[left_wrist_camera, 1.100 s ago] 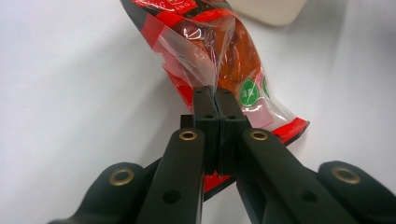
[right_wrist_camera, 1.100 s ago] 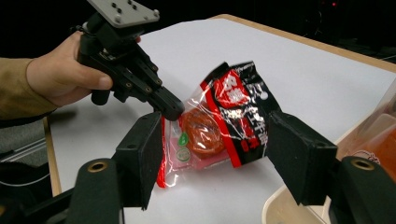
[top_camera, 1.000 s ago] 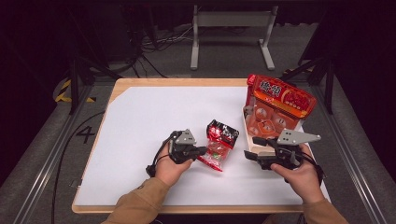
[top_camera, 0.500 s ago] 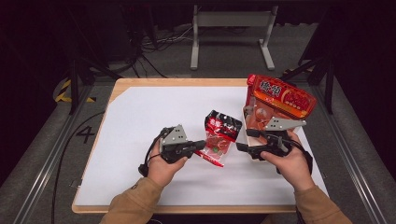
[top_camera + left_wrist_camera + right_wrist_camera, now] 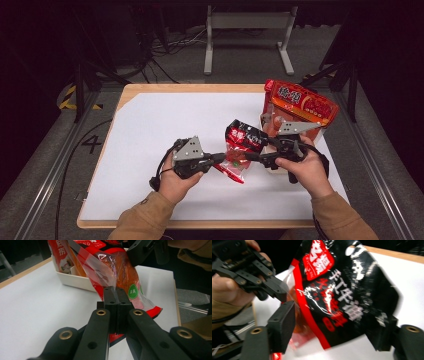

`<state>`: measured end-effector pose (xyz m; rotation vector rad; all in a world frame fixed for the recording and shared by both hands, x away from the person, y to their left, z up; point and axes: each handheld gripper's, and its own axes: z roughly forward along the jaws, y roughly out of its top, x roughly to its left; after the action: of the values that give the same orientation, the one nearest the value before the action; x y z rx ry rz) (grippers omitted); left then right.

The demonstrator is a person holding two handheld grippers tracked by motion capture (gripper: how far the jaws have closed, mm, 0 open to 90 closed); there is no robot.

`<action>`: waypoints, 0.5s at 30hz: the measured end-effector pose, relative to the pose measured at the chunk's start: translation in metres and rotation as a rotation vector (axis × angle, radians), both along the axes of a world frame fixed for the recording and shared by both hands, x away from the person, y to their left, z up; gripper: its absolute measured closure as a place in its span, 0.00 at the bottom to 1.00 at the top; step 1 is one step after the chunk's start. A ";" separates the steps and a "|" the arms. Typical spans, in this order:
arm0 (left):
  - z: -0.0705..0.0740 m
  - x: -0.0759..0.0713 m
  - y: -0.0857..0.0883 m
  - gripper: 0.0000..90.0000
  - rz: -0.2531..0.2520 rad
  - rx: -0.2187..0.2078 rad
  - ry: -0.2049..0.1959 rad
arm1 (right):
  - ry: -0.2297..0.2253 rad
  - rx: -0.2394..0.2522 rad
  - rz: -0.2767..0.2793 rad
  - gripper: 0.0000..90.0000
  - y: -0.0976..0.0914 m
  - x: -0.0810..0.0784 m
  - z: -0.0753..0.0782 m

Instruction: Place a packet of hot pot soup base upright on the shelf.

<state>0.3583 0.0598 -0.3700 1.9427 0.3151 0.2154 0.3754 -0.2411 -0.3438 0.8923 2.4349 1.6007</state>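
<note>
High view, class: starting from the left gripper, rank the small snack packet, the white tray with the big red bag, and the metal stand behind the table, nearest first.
1. The small snack packet: pinched in the left gripper, just to its right.
2. The white tray with the big red bag: farther right, by the table's right edge.
3. The metal stand: on the floor beyond the table's far edge.

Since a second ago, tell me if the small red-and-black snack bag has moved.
Yes. The small snack bag, clamped by the left hand-held gripper, has shifted toward the white tray on the table's right side and lifted off the white mat.
</note>
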 end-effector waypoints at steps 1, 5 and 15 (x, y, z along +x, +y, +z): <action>0.000 0.000 -0.001 1.00 -0.001 -0.001 -0.002 | 0.013 0.002 0.013 0.41 0.001 0.000 0.000; -0.001 0.000 -0.001 1.00 -0.007 -0.003 0.003 | 0.057 -0.003 0.070 0.53 0.007 0.001 0.002; -0.003 0.004 0.000 0.93 -0.009 -0.034 0.034 | 0.060 0.008 0.163 0.77 0.001 0.001 0.014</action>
<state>0.3620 0.0601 -0.3732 1.9153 0.3299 0.1706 0.3763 -0.2400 -0.3302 0.7711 2.6050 1.6593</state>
